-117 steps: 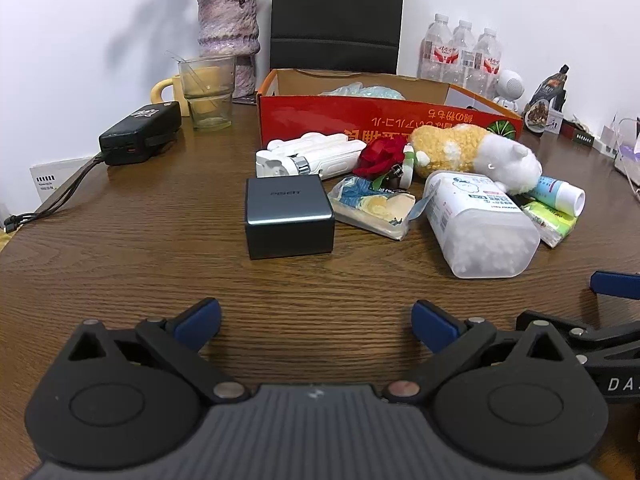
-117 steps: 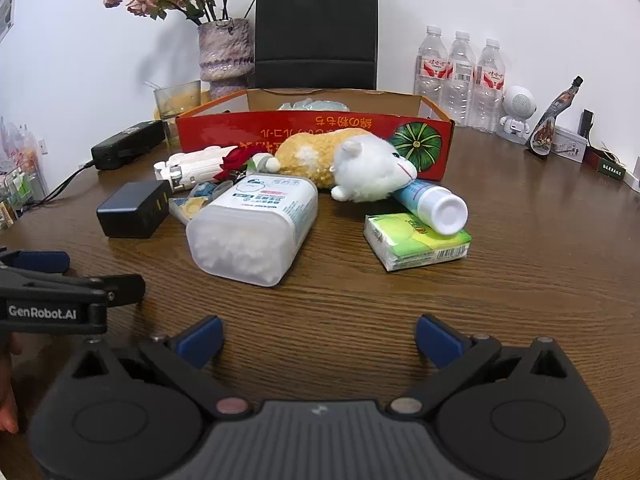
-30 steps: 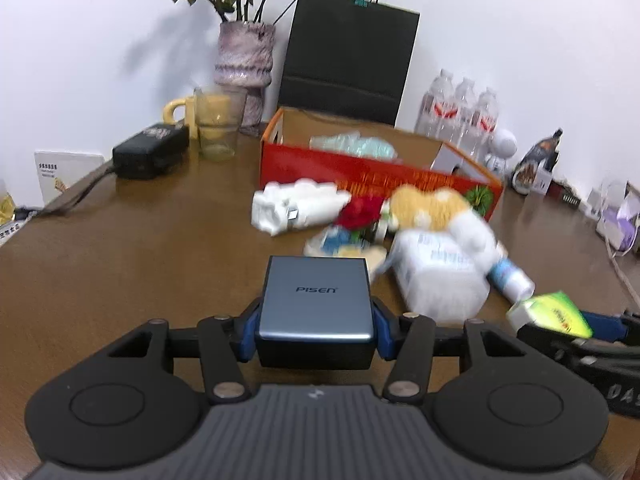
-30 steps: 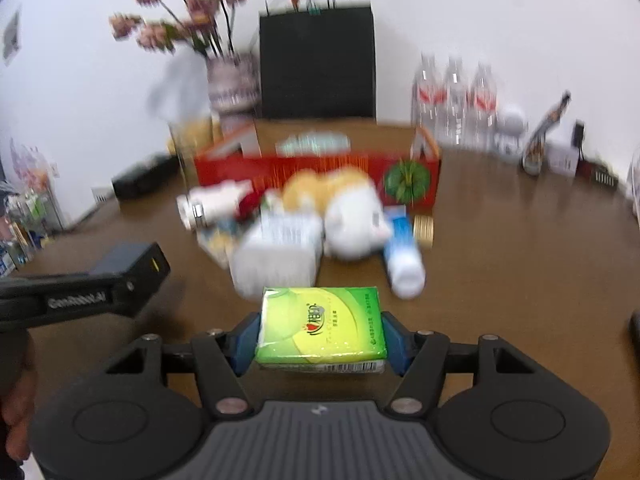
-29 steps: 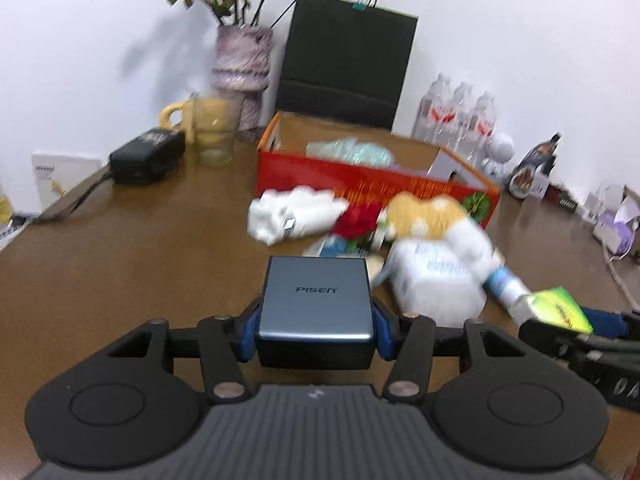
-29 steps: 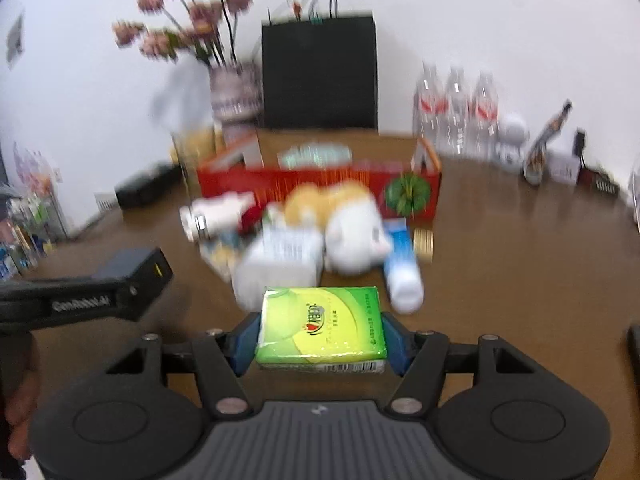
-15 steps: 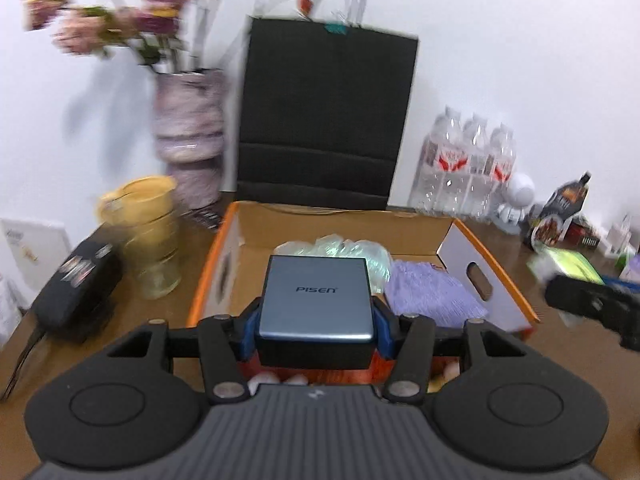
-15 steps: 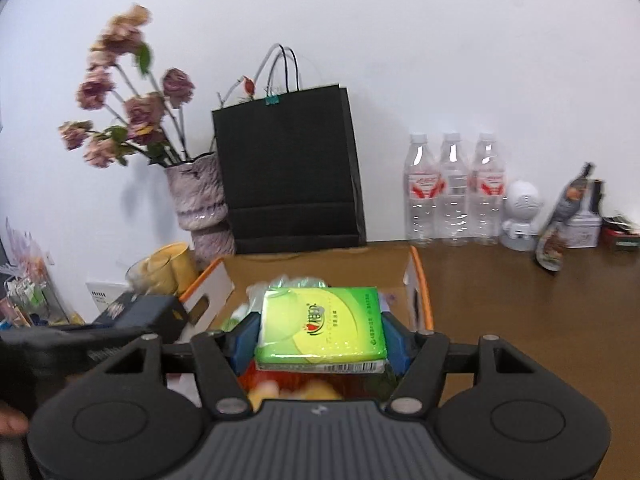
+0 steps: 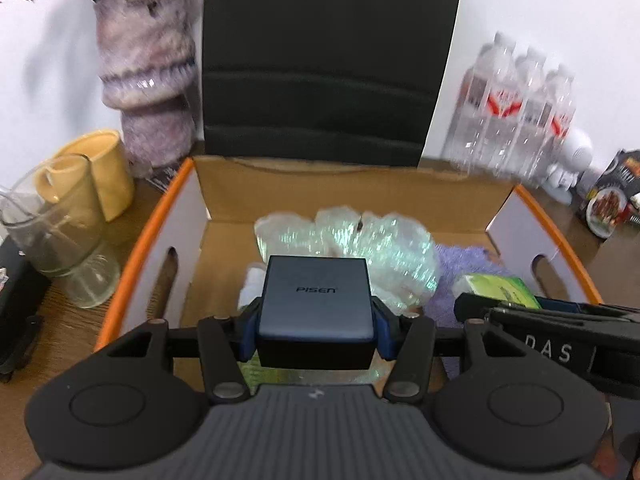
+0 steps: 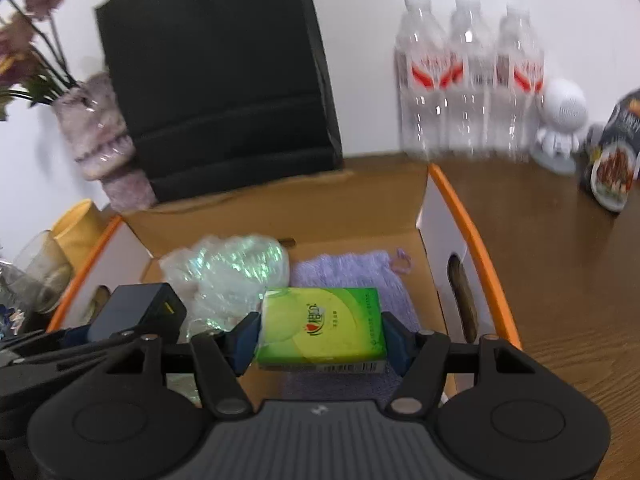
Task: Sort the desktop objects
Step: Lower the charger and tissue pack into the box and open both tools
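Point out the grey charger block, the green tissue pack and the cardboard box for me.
grey charger block [image 9: 316,300], left wrist view, top face.
green tissue pack [image 10: 322,326], right wrist view, top face.
cardboard box [image 10: 474,256], right wrist view, orange right rim.

Left gripper [image 9: 315,334]: jaws clamped on a dark block, angled downward. Right gripper [image 10: 322,343]: just to its right, likewise angled downward, jaws opening around a green packet; pad contact appears to persist, though blurred.
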A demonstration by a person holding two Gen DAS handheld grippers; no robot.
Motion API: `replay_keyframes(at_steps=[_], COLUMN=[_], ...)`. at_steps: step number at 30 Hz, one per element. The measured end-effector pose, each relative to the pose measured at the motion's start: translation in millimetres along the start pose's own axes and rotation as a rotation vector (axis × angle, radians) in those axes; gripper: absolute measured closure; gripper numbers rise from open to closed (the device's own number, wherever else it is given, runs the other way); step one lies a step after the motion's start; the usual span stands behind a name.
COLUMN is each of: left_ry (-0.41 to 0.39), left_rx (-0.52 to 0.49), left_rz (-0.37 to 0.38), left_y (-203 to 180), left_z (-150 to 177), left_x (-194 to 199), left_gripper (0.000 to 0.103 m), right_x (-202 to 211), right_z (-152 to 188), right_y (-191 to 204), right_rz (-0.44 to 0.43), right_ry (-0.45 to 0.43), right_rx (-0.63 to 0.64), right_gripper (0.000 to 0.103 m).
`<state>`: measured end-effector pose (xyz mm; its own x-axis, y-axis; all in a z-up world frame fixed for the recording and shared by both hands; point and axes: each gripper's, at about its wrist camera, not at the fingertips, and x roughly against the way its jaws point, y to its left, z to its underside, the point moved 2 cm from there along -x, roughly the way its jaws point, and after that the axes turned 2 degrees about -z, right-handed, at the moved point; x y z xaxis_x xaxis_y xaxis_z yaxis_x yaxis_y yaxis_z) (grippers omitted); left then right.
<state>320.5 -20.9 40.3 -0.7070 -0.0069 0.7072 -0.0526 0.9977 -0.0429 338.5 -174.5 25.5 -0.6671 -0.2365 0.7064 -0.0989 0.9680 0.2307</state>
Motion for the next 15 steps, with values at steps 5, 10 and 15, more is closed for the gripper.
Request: replay_keyframes(at_steps=[5,10,15], left_ry=[-0.077,-0.106,-0.062], left_rx=[0.047,0.058,0.02], left_rz=[0.015,-0.029,-0.09], left_y=[16.3,38.9,43.1], left_z=[0.5,7.8,21.2], left_x=[21.7,57.4,72.0], left_gripper=[0.045,0.027,0.019], right_x=[10.5,37.4,64.5], right_z=[1.6,3.6,19.8], right_y=[-9.9,-4.6,7.8], right_rz=[-0.055,-0.024,-0.01], right_ry=[0.026,0.05,0.075], right_rx=[-0.056,-0.031,0.021], right_gripper=[0.028,0.008,0.008])
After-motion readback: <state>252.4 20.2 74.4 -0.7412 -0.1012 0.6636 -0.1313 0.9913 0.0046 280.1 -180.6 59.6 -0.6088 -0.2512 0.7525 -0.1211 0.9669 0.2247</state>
